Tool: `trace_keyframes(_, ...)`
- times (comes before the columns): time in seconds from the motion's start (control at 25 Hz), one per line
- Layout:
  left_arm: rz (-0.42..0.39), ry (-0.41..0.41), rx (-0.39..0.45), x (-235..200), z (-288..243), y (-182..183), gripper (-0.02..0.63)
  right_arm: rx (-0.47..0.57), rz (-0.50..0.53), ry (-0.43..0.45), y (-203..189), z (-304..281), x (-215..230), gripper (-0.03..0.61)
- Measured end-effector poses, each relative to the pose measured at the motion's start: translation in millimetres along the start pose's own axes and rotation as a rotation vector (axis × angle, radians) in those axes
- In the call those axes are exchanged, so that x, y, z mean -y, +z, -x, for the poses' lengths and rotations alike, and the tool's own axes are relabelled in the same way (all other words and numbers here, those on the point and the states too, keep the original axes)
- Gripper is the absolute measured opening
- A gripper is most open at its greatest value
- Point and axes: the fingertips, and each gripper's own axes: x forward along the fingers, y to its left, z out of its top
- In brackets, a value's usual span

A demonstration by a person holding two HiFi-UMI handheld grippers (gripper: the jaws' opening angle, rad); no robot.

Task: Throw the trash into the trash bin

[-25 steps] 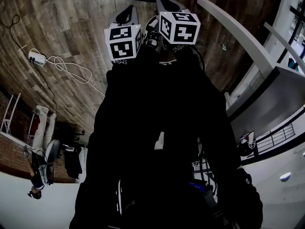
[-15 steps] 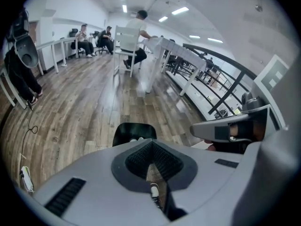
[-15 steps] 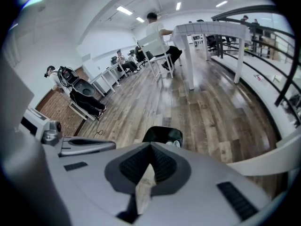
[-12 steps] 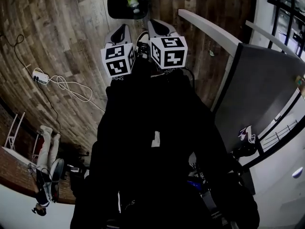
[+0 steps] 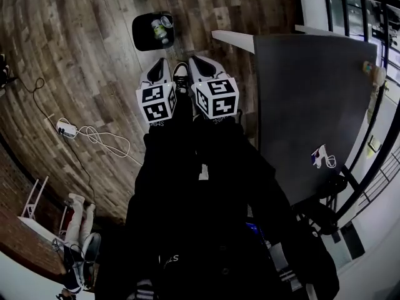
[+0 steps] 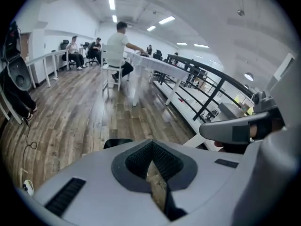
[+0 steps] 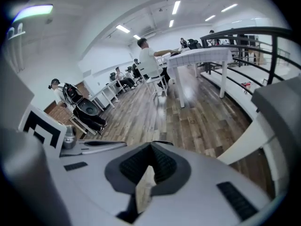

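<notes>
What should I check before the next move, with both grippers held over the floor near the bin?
1. Left gripper empty: jaws together, nothing between them. Ok.
2. Right gripper empty: jaws together, nothing between them. Ok.
3. Trash bin within sight: it stands on the floor ahead of both grippers, with trash inside. Ok.
4. More trash to collect: a small item lies on the gray table to the right; whether it is trash, cannot tell.
5. Trip hazard: the power strip and its cable lie on the floor, well left of the grippers. Ok.
</notes>
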Motion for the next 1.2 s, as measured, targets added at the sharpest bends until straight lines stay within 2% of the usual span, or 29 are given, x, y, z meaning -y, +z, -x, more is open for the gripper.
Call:
trace_keyframes(0.36, -0.139, -0.117, 0.004, 119, 72, 26, 0.000, 0.144, -0.086, -0.042, 30, 147, 21, 0.015)
trace_keyframes(0.56, -0.253, -0.234, 0.020, 201, 99, 37, 0.000, 0.240, -0.148, -0.126, 26, 228, 48, 0.015)
trace_keyframes(0.8, -0.369, -0.358, 0.027, 300, 122, 35, 0.000, 0.326, -0.257, -0.251, 4, 318, 101, 0.015)
trace_keyframes(1.2, -0.582, -0.587, 0.018, 460, 171, 3, 0.000, 0.504, -0.434, -0.452, -44, 468, 160, 0.015)
